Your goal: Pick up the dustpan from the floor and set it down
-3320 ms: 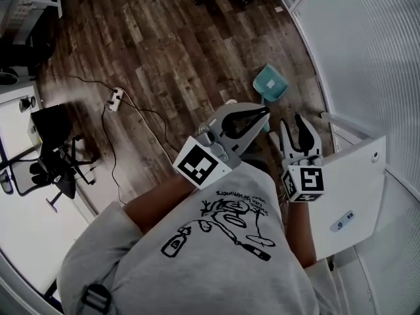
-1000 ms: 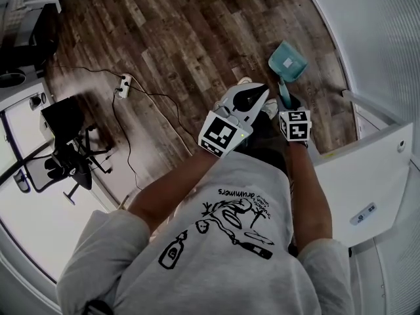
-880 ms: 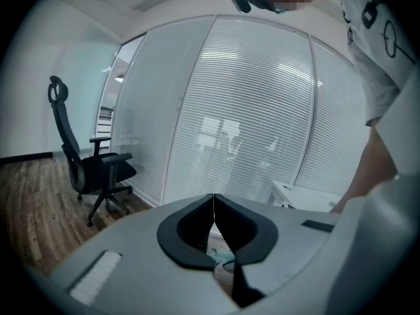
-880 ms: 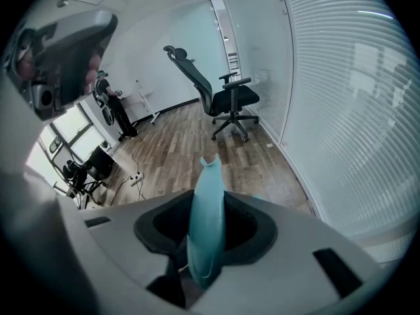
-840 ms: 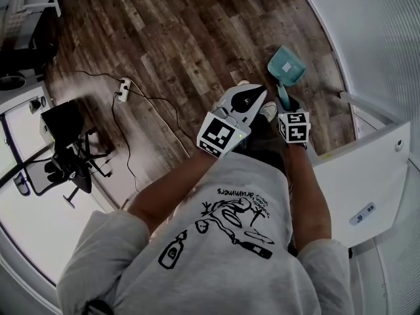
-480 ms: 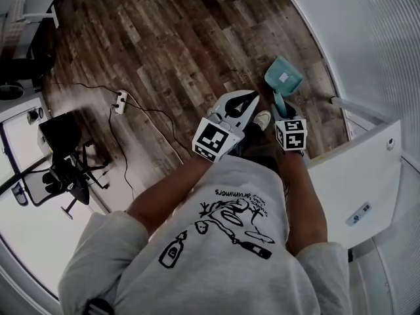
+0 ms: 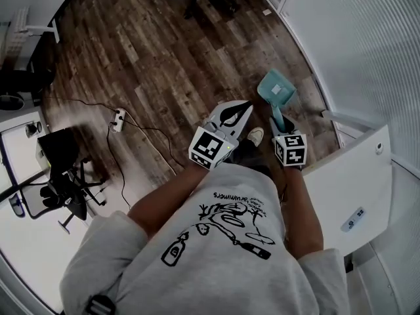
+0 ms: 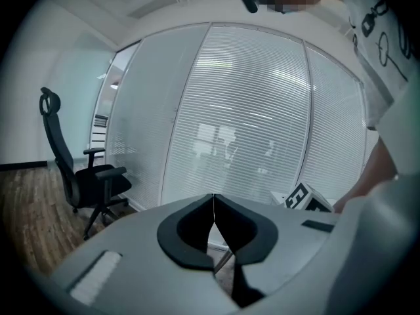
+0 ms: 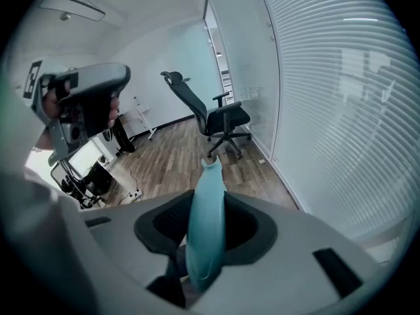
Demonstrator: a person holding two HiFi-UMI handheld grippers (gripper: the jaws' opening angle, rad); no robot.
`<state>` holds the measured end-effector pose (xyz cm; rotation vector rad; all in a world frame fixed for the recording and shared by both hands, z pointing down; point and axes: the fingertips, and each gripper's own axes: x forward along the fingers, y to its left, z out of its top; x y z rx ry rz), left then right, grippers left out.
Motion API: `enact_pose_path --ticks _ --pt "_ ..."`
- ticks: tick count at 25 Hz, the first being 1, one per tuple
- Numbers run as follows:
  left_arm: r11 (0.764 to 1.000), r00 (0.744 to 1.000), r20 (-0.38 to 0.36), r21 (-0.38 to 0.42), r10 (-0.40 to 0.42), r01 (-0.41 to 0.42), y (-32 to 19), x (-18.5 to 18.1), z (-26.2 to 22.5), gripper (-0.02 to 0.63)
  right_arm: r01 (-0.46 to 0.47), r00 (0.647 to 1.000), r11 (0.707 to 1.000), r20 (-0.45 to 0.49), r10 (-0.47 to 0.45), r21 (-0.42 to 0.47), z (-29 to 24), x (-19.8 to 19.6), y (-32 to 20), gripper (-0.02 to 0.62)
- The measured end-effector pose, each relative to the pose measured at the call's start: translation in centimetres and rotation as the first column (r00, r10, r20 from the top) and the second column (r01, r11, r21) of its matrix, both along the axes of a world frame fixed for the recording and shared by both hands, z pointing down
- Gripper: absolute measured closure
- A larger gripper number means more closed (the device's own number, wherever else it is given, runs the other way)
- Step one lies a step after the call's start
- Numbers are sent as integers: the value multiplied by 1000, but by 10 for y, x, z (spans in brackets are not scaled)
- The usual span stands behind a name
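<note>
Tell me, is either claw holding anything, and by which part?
The right gripper holds the teal dustpan by its handle, clamped between the jaws. The left gripper is shut and empty.

No legible text; shirt lettering (image 7: 239, 199) and panel tag (image 7: 352, 220) too small.

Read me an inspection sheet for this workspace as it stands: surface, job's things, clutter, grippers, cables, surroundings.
Surface: wood-plank floor.
Job's things: teal dustpan, held by its handle.
Clutter: small pale scrap on the floor by the wall.
Grippers: right gripper shut on the dustpan's handle; left gripper shut, nothing between its jaws.
Cables: black cable trailing across the floor from a white power strip.
Surroundings: glass wall with blinds, black office chair, white panel beside the person.
</note>
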<state>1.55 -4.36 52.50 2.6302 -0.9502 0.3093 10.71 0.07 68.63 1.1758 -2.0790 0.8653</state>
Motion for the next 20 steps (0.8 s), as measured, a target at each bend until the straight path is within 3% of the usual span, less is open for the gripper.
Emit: enact_pose_path --ticks 10,20 --pt "999 1000 -16 46 17 -16 -13 3 -37 603 -47 998 998 43 45 41 -68 12 -16 486" --pt "994 999 -32 110 19 -15 -27 4 -72 603 -24 999 996 41 21 80 -117 16 -23 486"
